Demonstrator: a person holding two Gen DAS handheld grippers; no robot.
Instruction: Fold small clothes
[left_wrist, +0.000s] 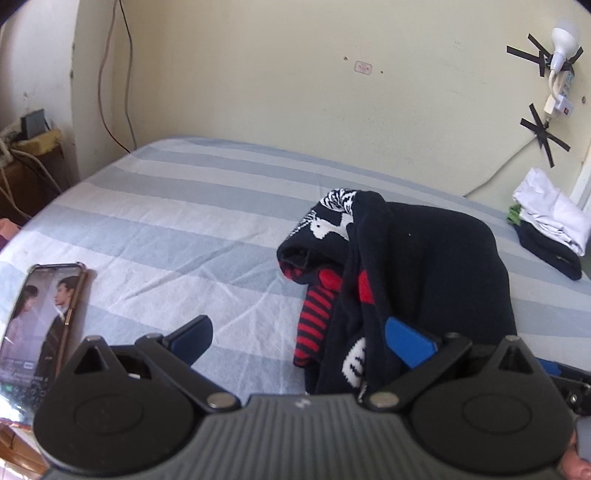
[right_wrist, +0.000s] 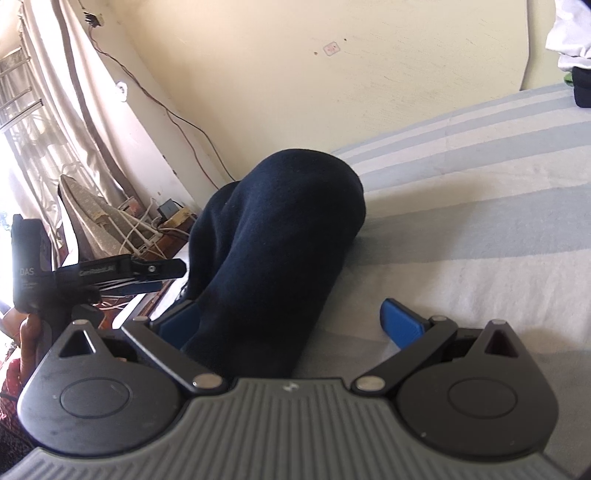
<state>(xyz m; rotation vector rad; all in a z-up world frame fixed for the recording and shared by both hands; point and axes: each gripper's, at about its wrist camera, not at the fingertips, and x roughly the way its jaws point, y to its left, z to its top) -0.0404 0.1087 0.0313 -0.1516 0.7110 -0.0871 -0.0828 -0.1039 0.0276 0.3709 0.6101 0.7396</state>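
Both sets of jaws stand wide apart and hold nothing. The left gripper (left_wrist: 299, 339) has its right pad against a drooping fold of the sock (left_wrist: 399, 266); the right gripper (right_wrist: 291, 325) straddles the plain navy end (right_wrist: 280, 236), its left pad beside the cloth. We judge the sock, navy with red stripes and white figures, to be light, soft and limp: it humps and sags, so it should crease easily yet slide on itself. We would take it at an edge or cuff, where few layers meet. It lies bunched on the striped bedsheet (left_wrist: 177, 221), a soft, wrinkled surface that may drag. A phone (left_wrist: 40, 325) lies at the bed's left; a pile of clothes (left_wrist: 550, 229) sits at the far right by the cream wall (left_wrist: 277, 81).
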